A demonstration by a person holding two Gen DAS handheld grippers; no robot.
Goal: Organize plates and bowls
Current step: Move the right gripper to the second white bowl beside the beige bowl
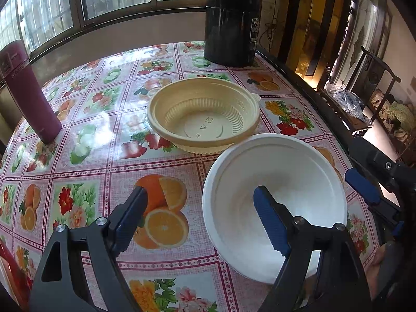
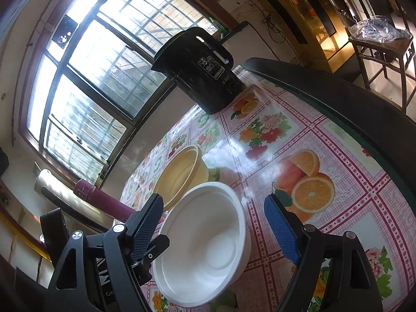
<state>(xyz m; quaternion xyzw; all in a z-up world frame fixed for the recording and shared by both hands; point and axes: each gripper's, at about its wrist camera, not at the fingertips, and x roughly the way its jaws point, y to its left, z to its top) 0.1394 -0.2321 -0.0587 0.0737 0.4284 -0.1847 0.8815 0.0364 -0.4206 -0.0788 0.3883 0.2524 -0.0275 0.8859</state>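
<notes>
A white bowl [image 1: 286,182] sits on the flowered tablecloth [image 1: 85,156], close in front of a yellow ribbed bowl [image 1: 205,114]. My left gripper [image 1: 200,192] is open. Its right finger hangs over the white bowl's inside, its left finger is outside over the cloth, and the bowl's left wall lies between them untouched. In the right wrist view my right gripper [image 2: 213,200] is open too, low over the white bowl [image 2: 208,239]. Its left finger is by the bowl's rim and its right finger stands apart from it. The yellow bowl [image 2: 182,174] lies just beyond.
A tall black kettle [image 1: 231,23] stands at the table's far end and a maroon flask [image 1: 26,91] at the left. The dark table edge [image 1: 325,104] runs down the right. Beyond it is a wooden chair with a plastic bag [image 1: 345,104]. Windows line the back wall.
</notes>
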